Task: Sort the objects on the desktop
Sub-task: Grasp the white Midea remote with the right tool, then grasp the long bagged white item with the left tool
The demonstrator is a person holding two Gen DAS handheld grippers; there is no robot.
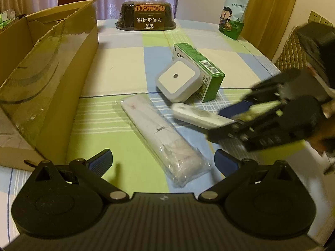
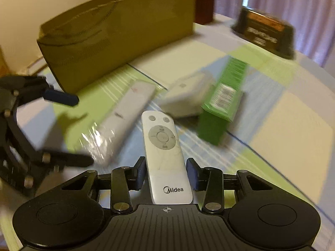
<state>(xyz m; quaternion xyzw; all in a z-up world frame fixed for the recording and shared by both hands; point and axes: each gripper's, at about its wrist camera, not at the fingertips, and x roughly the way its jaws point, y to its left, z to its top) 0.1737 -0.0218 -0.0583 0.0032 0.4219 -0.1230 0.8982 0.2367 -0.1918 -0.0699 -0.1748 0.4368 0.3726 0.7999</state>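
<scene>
A cardboard box (image 1: 52, 67) stands at the left of the surface (image 1: 125, 62); I cannot see its contents. My left gripper (image 1: 163, 161) hovers, jaws wide, over the wrapped packet (image 1: 161, 133). My right gripper (image 2: 165, 173) has its jaws clamped on the remote (image 2: 164, 156), near the green box (image 1: 201, 71).

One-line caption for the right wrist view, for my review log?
Right gripper jaws shut on a white Midea remote control above the checked tablecloth, brown cardboard box behind.
</scene>
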